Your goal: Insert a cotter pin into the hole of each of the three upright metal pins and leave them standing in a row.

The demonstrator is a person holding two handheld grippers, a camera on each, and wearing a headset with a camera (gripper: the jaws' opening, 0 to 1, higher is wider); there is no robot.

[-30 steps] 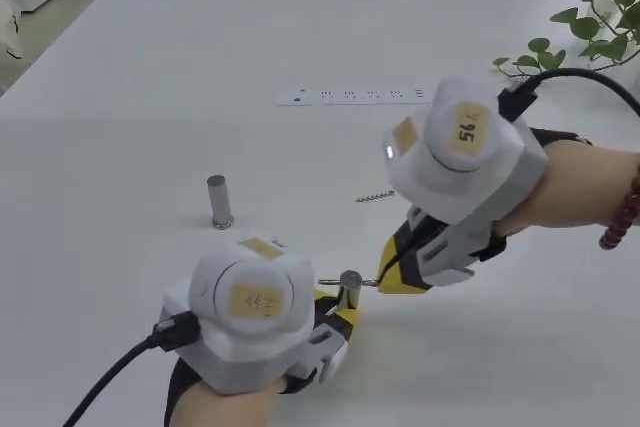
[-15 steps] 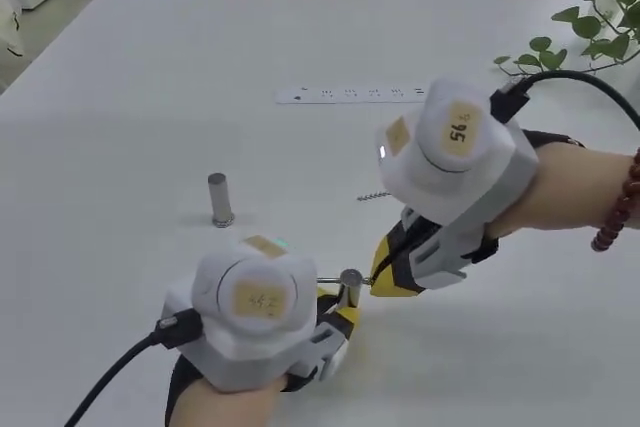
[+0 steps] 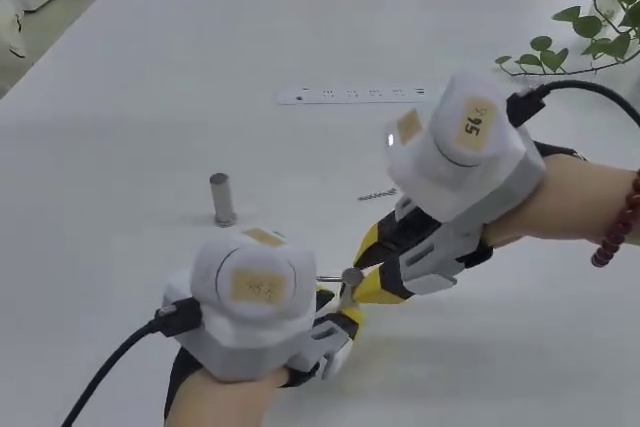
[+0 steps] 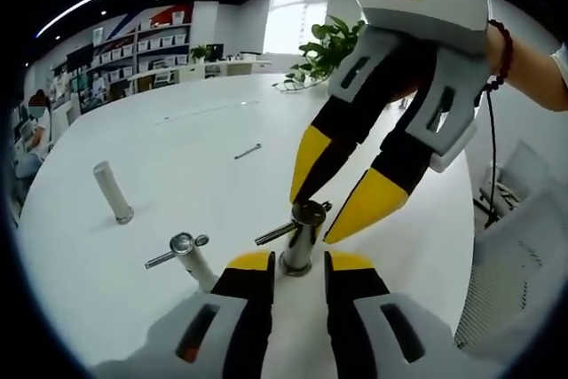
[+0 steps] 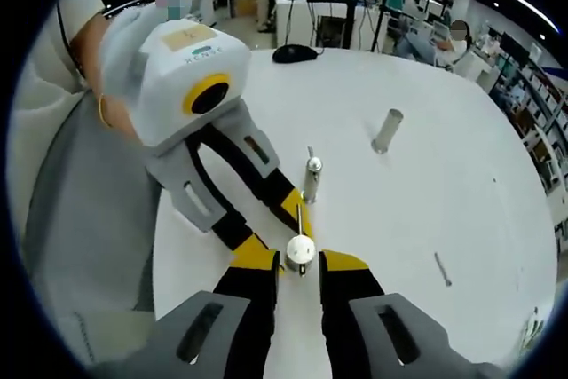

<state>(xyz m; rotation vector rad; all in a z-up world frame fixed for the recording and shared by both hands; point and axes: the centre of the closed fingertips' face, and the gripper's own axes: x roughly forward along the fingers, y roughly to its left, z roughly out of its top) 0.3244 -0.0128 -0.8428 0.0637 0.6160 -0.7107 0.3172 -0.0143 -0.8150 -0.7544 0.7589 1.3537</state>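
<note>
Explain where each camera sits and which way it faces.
Head view: on the person's head, looking down at the table; left gripper, right gripper and a forearm show.
Left gripper view: on the left gripper, looking along its jaws at the pin they grip.
Right gripper view: on the right gripper, facing the person; its open jaws flank that pin.
Shared: the gripper views face each other across the pin.

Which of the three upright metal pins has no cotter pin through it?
The bare grey metal pin standing apart; the gripped pin and its neighbour each have a thin cotter pin through the top.
</note>
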